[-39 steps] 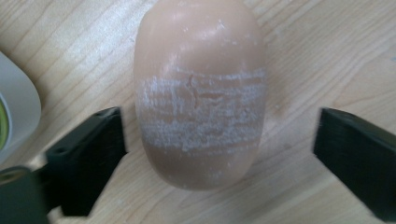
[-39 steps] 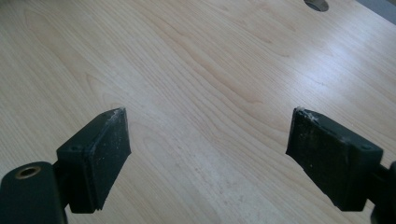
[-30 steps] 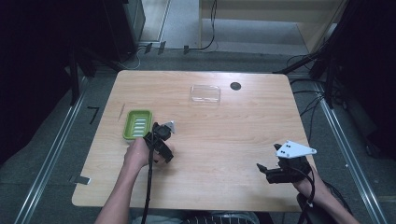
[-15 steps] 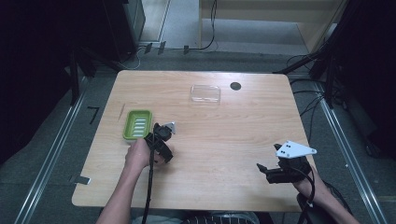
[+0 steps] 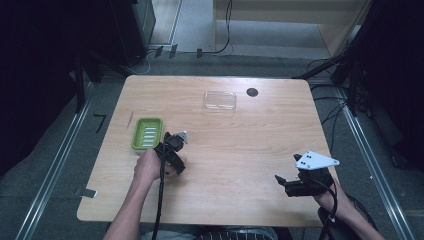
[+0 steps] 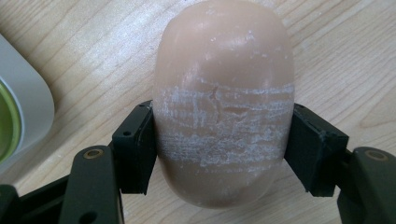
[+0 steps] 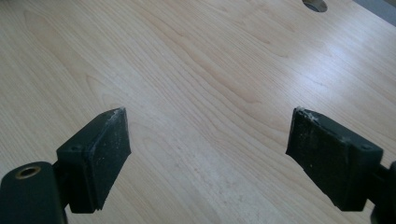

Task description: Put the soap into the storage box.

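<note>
A peach-coloured bar of soap (image 6: 223, 102), streaked white across its middle, lies low over the wooden table. My left gripper (image 6: 223, 147) is shut on its sides. In the high view that left gripper (image 5: 168, 146) is just right of a green soap dish (image 5: 148, 133), whose pale rim (image 6: 25, 112) shows at the left edge of the left gripper view. The soap is hidden under the hand in the high view. My right gripper (image 5: 281, 181) hovers near the table's front right corner. In its own view the right gripper (image 7: 209, 149) is open, with bare wood between its jaws.
A clear plastic lid (image 5: 219, 100) lies at the back middle of the table (image 5: 250, 145), with a dark round hole (image 5: 252, 92) just right of it. That hole (image 7: 314, 4) also appears far off in the right gripper view. Dark floor and metal rails surround the table.
</note>
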Demonstrator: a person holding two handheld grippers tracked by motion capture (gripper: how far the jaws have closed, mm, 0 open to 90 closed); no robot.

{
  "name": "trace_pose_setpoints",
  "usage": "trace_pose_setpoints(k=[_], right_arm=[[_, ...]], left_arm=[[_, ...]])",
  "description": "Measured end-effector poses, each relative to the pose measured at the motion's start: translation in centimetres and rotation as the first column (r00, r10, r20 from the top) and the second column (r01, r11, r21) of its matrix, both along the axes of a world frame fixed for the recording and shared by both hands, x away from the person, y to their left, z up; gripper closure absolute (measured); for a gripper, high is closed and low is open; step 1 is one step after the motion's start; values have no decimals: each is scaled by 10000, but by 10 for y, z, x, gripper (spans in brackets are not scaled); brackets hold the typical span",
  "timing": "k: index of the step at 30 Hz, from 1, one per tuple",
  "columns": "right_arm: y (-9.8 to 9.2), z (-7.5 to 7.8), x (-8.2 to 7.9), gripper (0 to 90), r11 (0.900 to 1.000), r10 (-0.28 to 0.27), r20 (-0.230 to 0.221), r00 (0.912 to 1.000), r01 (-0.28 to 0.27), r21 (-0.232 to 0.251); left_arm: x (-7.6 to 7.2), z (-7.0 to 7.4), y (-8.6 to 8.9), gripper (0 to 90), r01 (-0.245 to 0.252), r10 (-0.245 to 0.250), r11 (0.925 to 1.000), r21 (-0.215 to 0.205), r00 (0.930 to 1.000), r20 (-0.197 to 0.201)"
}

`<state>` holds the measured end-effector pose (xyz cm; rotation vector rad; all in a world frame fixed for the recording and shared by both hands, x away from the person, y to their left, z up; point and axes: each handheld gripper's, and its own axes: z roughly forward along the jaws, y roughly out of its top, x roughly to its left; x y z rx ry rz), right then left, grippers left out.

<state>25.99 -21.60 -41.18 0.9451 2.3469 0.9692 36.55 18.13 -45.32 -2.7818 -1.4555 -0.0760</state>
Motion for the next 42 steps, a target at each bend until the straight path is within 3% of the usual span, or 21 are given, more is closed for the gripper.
trace_pose_setpoints(k=[13, 42], right_arm=[[0, 0, 0, 134, 10000, -7, -29, 10000, 7, 9], [0, 0, 1, 134, 10000, -17, -46, 10000, 17, 27]], left_arm=[[-1, 2, -3, 334, 162, -162, 9999, -18, 9999, -21], [0, 32, 7, 334, 188, -182, 9996, -205, 9995, 276]])
